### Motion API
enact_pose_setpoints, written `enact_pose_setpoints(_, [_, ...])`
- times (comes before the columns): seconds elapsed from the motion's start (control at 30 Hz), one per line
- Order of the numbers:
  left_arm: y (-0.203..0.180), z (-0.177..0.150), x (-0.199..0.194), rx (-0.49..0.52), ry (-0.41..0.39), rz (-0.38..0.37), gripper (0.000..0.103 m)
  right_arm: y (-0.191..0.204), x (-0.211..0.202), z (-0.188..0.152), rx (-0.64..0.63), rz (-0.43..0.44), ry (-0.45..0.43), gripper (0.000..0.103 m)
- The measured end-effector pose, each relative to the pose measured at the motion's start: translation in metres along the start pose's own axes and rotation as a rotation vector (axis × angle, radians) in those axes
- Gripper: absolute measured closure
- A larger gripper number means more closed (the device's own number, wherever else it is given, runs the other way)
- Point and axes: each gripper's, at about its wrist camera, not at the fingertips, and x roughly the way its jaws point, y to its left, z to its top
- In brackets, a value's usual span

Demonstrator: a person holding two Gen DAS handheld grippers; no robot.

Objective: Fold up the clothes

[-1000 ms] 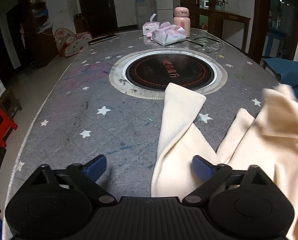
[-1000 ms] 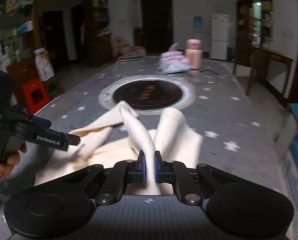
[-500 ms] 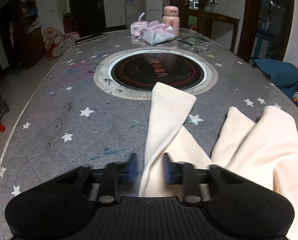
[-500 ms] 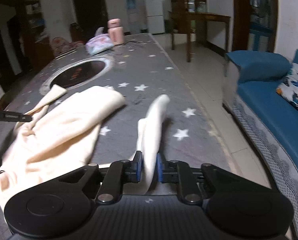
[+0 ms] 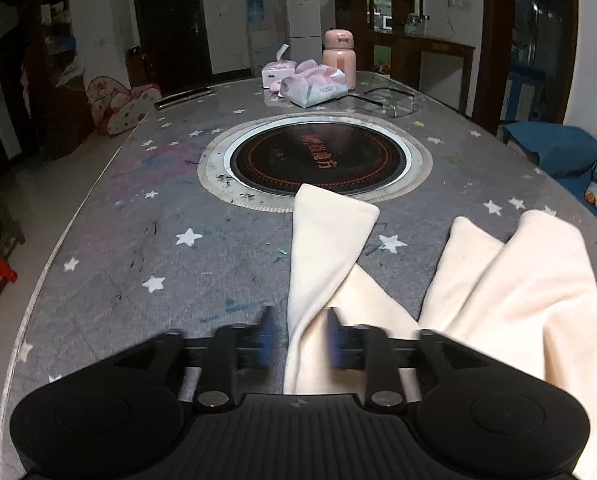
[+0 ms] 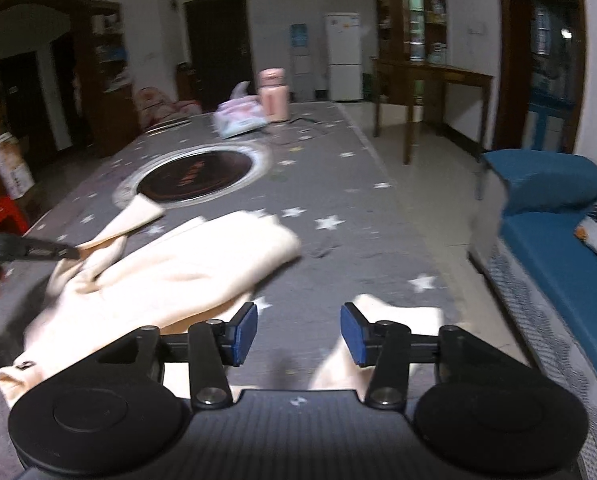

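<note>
One cream garment (image 5: pixel 510 300) lies rumpled on the grey star-print tabletop (image 5: pixel 138 248), filling the lower right of the left wrist view and the lower left of the right wrist view. Two sleeves counted: one runs up-frame from the left claw (image 5: pixel 298 340) to the round inset hob (image 5: pixel 318 160), long axis along the claw's line; the other sleeve (image 6: pixel 378 328) lies just beyond the right claw (image 6: pixel 298 334), low centre-right.

Left claw: jaws opening, sleeve fabric between the blurred blue pads, no firm pinch visible. Right claw: jaws opening, spread wide, bare tabletop between the pads, sleeve beside the right pad.

Judgement: the left claw is nearer the body of the garment; each claw is nearest its own sleeve.

Far end: one pink bottle (image 5: pixel 339 56), one tissue pack (image 5: pixel 314 86).
</note>
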Motion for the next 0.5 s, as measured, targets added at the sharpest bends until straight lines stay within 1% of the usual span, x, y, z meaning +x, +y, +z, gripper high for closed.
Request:
enact_pose_setpoints(0.07, [-0.003, -0.001, 0.008, 0.022, 0.017, 0.005, 0.063, 0.008, 0.002, -0.002, -0.012, 0.029, 0.014, 0.053])
enact_pose_setpoints(0.1, [-0.003, -0.002, 0.010, 0.019, 0.019, -0.008, 0.068, 0.011, 0.003, -0.003, -0.018, 0.041, 0.020, 0.052])
enact_pose_setpoints(0.13, [-0.002, -0.003, 0.012, 0.016, 0.020, -0.021, 0.083, 0.014, 0.005, -0.004, -0.021, 0.049, 0.024, 0.051])
enact_pose_setpoints(0.17, [-0.001, -0.004, 0.011, 0.013, 0.019, -0.031, 0.094, 0.018, 0.007, -0.005, -0.026, 0.063, 0.031, 0.051])
enact_pose_setpoints(0.2, [-0.001, -0.005, 0.009, 0.011, 0.013, -0.024, 0.094, 0.023, 0.009, -0.005, -0.031, 0.076, 0.037, 0.050])
enact_pose_setpoints(0.23, [0.001, -0.007, 0.006, 0.009, 0.008, -0.019, 0.098, 0.026, 0.011, -0.006, -0.042, 0.085, 0.044, 0.050])
enact_pose_setpoints(0.3, [0.007, -0.010, -0.002, -0.009, -0.004, 0.006, 0.099, 0.032, 0.016, -0.008, -0.062, 0.104, 0.056, 0.049])
enact_pose_setpoints(0.4, [0.021, -0.016, -0.022, -0.045, -0.042, 0.049, 0.099, 0.040, 0.023, -0.014, -0.097, 0.115, 0.076, 0.046])
enact_pose_setpoints(0.5, [0.042, -0.027, -0.049, -0.110, -0.070, 0.104, 0.099, 0.041, 0.030, -0.019, -0.109, 0.114, 0.097, 0.046])
